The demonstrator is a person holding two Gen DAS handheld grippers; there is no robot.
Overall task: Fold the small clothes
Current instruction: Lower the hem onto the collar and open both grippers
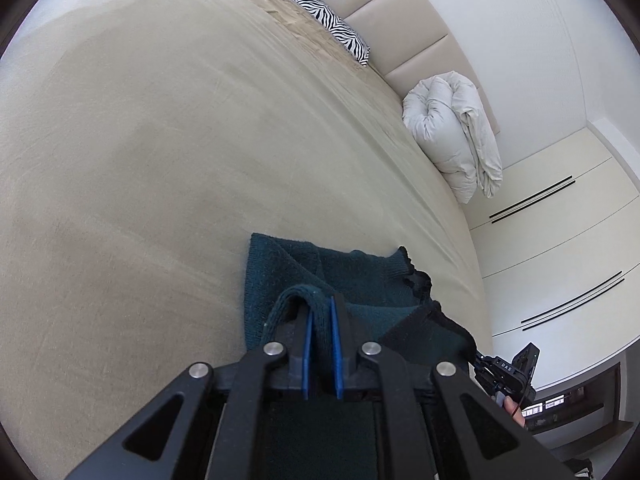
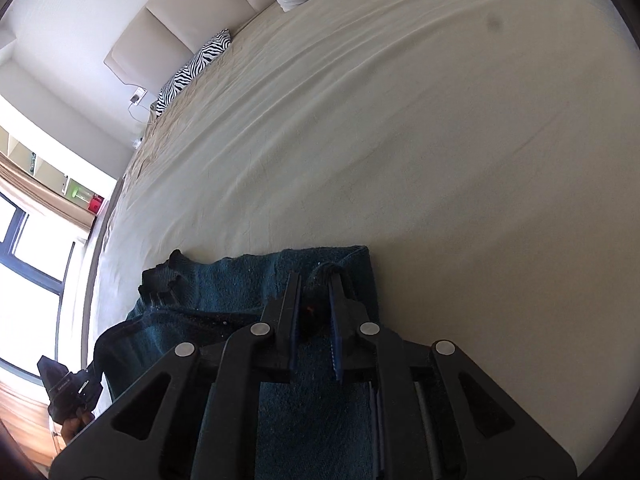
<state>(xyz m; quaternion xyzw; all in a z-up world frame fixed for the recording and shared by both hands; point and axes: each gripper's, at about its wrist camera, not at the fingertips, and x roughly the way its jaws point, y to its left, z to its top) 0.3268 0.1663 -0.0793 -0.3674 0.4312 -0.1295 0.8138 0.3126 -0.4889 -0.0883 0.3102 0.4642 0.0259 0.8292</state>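
Jaws narrow on both: left gripper (image 1: 320,316) pinches the sweater (image 1: 360,276) edge, right gripper (image 2: 314,296) likewise, presumably to lay one fold evenly on the bed (image 1: 160,140).

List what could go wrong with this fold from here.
1. The left gripper pinches only a thin fold of the dark teal knit garment; it may slip out.
2. The right gripper holds near one edge, so the fold could land skewed.
3. The lace trim is bunched and may get folded in crooked.
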